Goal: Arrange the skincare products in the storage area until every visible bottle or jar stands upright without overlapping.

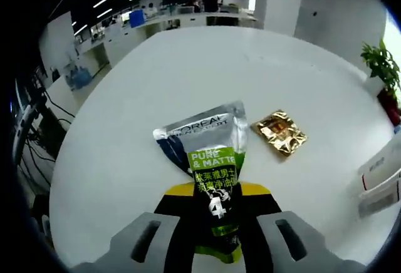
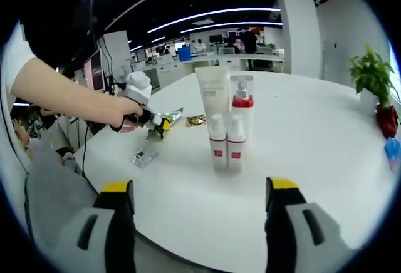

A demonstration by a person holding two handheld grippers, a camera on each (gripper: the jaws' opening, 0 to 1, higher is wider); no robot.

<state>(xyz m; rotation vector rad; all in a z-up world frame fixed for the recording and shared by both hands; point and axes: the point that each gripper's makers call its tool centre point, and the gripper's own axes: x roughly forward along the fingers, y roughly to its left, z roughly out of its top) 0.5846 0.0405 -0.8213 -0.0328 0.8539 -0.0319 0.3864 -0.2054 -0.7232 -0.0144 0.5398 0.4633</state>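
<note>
Your left hand-held gripper [image 1: 216, 223] is clamped on the lower end of a silver, green and black tube [image 1: 210, 166], whose crimped end points away from the jaws over the white surface [image 1: 125, 116]. Just right of the tube's far end lies a gold sachet [image 1: 279, 132], apart from it. Your right hand-held gripper [image 2: 199, 207] stands wide open with nothing between its jaws. Left and ahead of it, your hand [image 2: 122, 115] carries the other gripper, and a small silver packet [image 2: 144, 156] lies nearer. Straight ahead, a tall white tube [image 2: 213, 94], a red-collared pump bottle [image 2: 242, 101] and two small white bottles [image 2: 227, 143] stand upright, close together.
</note>
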